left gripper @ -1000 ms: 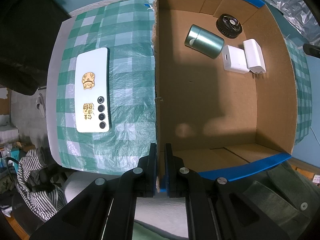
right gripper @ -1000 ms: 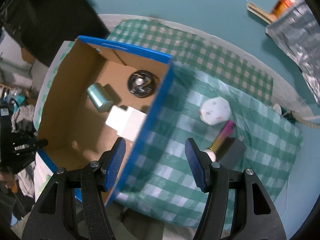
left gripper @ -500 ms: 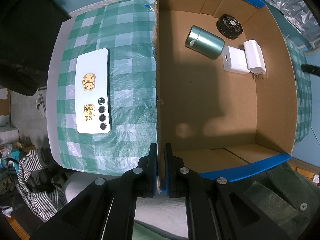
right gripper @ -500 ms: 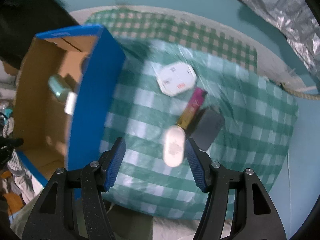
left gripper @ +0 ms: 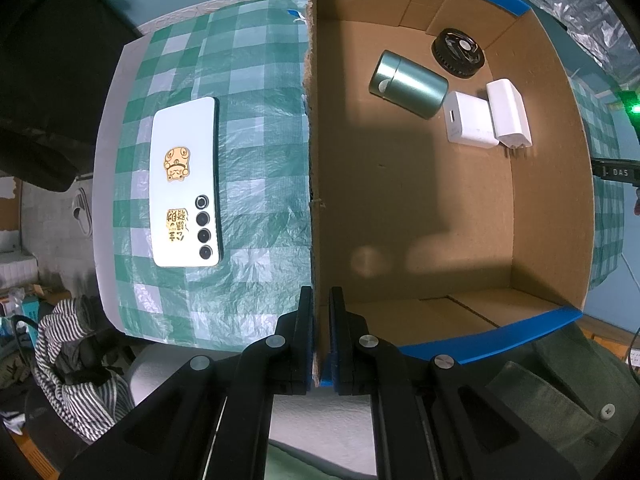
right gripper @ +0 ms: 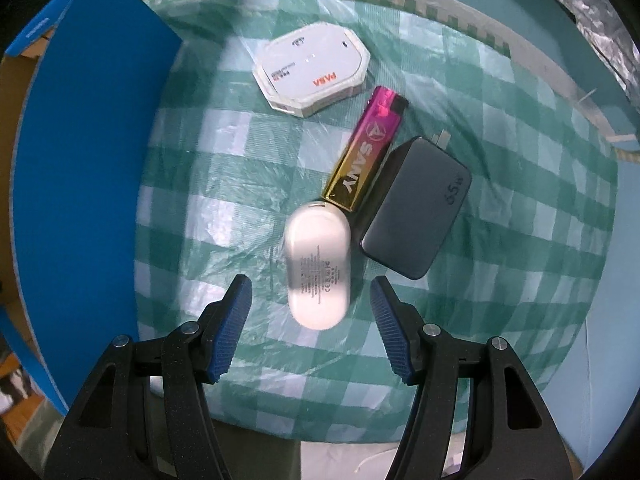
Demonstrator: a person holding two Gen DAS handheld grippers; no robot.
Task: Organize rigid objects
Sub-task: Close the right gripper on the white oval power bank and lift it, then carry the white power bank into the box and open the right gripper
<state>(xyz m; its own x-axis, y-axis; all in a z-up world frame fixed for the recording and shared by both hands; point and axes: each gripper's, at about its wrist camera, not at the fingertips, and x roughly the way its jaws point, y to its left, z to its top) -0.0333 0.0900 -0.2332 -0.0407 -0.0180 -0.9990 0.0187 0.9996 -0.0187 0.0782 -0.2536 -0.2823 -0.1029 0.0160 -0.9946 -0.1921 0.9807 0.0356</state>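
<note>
risk: right gripper (right gripper: 310,330), jaws wide over the white case (right gripper: 318,266) mid-cloth, may nudge the lighter (right gripper: 366,156) touching it; left gripper (left gripper: 318,338) pinches the box (left gripper: 310,160) wall.

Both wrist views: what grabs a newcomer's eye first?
In the right wrist view, the white oval case lies on the checked cloth between the open right tongs, beside a pink-gold lighter. In the left wrist view, the left tongs pinch the cardboard box wall.
</note>
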